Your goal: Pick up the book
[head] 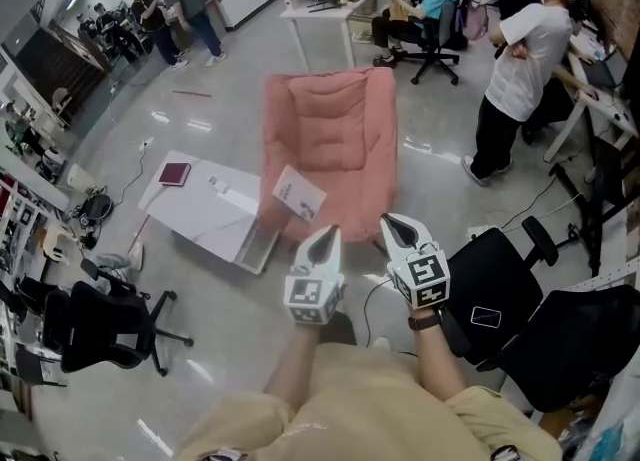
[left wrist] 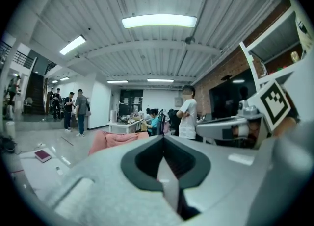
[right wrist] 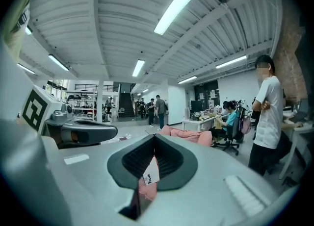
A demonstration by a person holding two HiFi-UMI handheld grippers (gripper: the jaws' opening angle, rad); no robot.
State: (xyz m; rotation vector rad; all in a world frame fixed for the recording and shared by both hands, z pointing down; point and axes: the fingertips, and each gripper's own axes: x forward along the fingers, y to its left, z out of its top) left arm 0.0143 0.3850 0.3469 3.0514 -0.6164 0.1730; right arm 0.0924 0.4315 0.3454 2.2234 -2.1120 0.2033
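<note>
At the left of the floor, a low white table (head: 205,214) carries a maroon book (head: 174,173) at its far corner. It lies flat, cover up, well apart from both grippers.

Mid-floor, a pink lounge chair (head: 330,139) has a white book (head: 298,192) lying askew on the seat's front-left edge, overhanging a bit, so an edge is free to pinch. Can't say for sure which of the 2 is "the book". The white one is nearer and dead ahead, and the right gripper view sights it thru the jaw notch, so prob. that one.

Just below it, the left gripper (head: 326,236) is clenched, jaws together w/ nothing btw them, about level and aimed at the chair. Beside it, the right gripper (head: 392,223) is likewise clenched and empty.

Both are held side by side close to the body, which reads as an approach stance, pick not begun. The jaws must part before closing on the book.

Further right, a black office chair (head: 510,269) stands near the person's side.
</note>
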